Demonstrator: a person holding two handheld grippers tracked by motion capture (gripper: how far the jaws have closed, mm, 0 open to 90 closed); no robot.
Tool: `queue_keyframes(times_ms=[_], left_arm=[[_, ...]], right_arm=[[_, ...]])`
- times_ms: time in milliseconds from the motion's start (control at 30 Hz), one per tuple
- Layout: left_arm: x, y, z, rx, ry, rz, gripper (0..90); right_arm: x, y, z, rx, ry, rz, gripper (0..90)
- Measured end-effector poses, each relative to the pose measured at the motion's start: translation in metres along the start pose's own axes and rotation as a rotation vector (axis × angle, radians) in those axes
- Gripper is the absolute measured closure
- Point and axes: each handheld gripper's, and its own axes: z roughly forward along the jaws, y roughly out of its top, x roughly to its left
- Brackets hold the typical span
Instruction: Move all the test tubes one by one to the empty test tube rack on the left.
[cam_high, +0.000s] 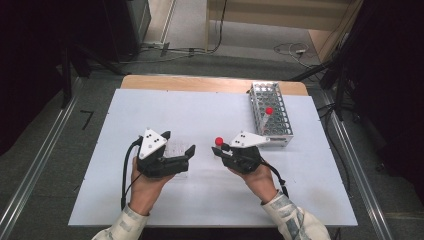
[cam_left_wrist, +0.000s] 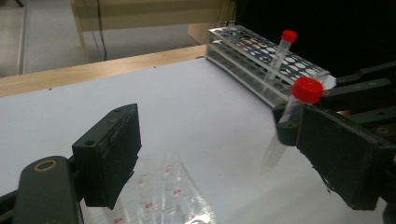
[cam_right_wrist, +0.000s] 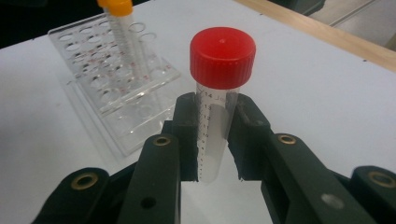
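My right gripper (cam_high: 220, 149) (cam_right_wrist: 214, 140) is shut on a clear tube with a red cap (cam_high: 218, 141) (cam_right_wrist: 222, 56) (cam_left_wrist: 306, 91), held upright just above the white table. The left gripper (cam_high: 179, 142) (cam_left_wrist: 224, 163) stands open, its jaws wide apart over a clear plastic rack (cam_high: 176, 150) (cam_left_wrist: 163, 196) (cam_right_wrist: 116, 79) with nothing pressed between them. In that clear rack stands an orange-capped tube (cam_right_wrist: 116, 7). The held tube is a short way to the right of the clear rack.
A metal test-tube rack (cam_high: 257, 107) (cam_left_wrist: 247, 44) sits at the back right of the table (cam_high: 200, 105), with one red-capped tube (cam_high: 268, 111) (cam_left_wrist: 285, 42) leaning in it. A wooden strip runs along the far table edge; cables lie on the floor beyond.
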Motion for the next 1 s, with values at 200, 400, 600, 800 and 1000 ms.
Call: queue_keyframes(times_ms=[200,400,600,800,1000], left_arm=[[-0.013,-0.003,0.009,0.025,-0.029,0.016,12.4],[-0.02,-0.004,0.011,0.018,-0.05,0.032,15.3],[-0.029,-0.006,0.016,0.037,-0.047,0.053,25.8],[-0.03,-0.007,0.016,0.032,-0.08,0.054,40.5],[-0.034,-0.009,0.017,0.03,-0.091,0.074,55.1]], right_arm=[[0.011,-0.001,0.005,0.012,0.028,-0.024,71.0],[0.02,-0.002,0.011,0.025,0.054,-0.035,71.0],[0.029,-0.002,0.014,0.03,0.078,-0.049,71.0],[0.032,-0.001,0.013,0.02,0.089,-0.051,71.0],[0.033,-0.001,0.012,0.019,0.097,-0.05,71.0]])
